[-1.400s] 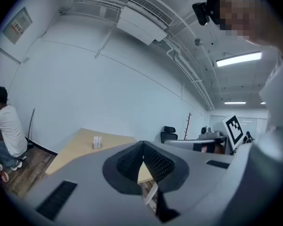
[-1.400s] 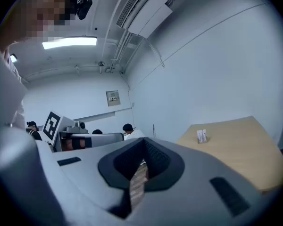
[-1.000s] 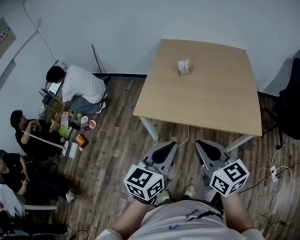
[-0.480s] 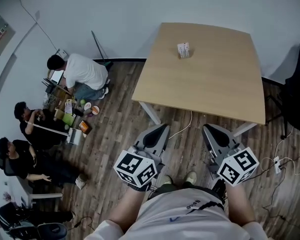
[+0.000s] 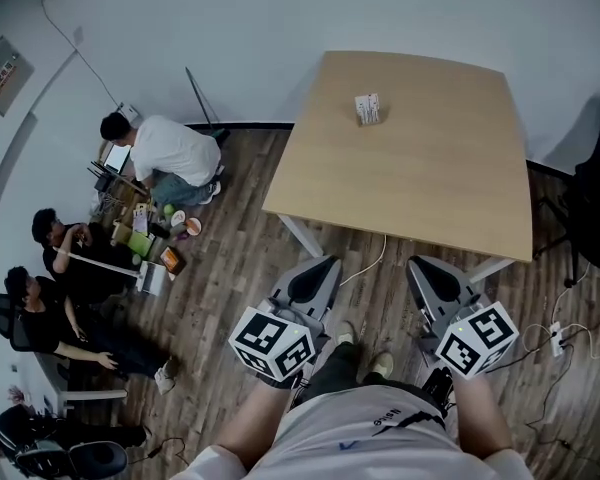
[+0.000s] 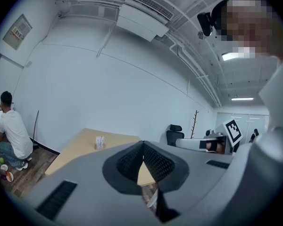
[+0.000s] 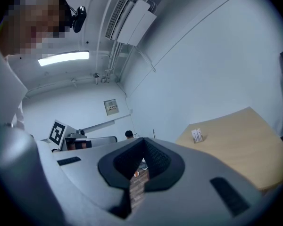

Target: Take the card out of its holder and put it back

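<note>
A small card holder with a white card (image 5: 367,108) stands upright on the far part of the light wooden table (image 5: 420,183). The same holder shows small in the left gripper view (image 6: 99,142) and in the right gripper view (image 7: 196,135). Both grippers hang over the wooden floor, well short of the table's near edge. My left gripper (image 5: 317,276) is shut with nothing between its jaws. My right gripper (image 5: 427,274) also has its jaws together and holds nothing. Each marker cube sits close to my body.
Three people sit on the floor at the left (image 5: 165,158) among bags and cups. A black office chair (image 5: 595,208) stands right of the table. Cables and a power strip (image 5: 555,335) lie on the floor at the right. A white wall runs behind the table.
The view has shifted slightly and the table sits a little lower in it than half a second ago. Both grippers stay shut, low and near my body. My feet have stepped forward.
</note>
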Demonstrator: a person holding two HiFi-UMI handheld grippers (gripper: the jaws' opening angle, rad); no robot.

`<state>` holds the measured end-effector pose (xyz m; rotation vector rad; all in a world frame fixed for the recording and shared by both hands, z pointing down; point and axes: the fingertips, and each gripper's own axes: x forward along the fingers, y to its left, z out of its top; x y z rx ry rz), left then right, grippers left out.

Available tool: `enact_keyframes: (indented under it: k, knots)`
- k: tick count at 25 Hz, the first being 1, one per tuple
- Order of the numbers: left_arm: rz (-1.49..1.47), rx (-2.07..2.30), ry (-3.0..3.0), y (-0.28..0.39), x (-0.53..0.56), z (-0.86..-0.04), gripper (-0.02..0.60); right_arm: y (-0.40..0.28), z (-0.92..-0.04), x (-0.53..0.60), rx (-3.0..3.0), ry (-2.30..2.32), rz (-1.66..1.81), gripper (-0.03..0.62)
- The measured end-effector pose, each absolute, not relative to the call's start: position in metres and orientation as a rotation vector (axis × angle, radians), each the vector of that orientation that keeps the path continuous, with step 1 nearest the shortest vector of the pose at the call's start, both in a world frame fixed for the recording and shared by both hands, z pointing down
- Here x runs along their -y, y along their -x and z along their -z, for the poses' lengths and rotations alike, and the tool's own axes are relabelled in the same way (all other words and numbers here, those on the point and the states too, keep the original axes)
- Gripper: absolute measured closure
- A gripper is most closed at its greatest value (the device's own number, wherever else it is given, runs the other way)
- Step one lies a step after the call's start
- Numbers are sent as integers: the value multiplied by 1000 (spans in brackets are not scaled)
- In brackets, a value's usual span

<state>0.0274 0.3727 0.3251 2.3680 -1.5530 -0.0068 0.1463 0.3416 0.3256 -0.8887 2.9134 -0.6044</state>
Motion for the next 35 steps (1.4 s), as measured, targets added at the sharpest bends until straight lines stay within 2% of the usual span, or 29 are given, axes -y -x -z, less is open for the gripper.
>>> enact_keyframes:
  k: [23, 35]
  knots:
    - [-9, 1335, -2527, 58, -193, -355, 569, -56, -330, -204, -2913, 1190, 530, 582]
    - [-65, 1357, -2484, 52, -103, -385, 569, -48, -359, -105, -2956, 1123, 607, 582]
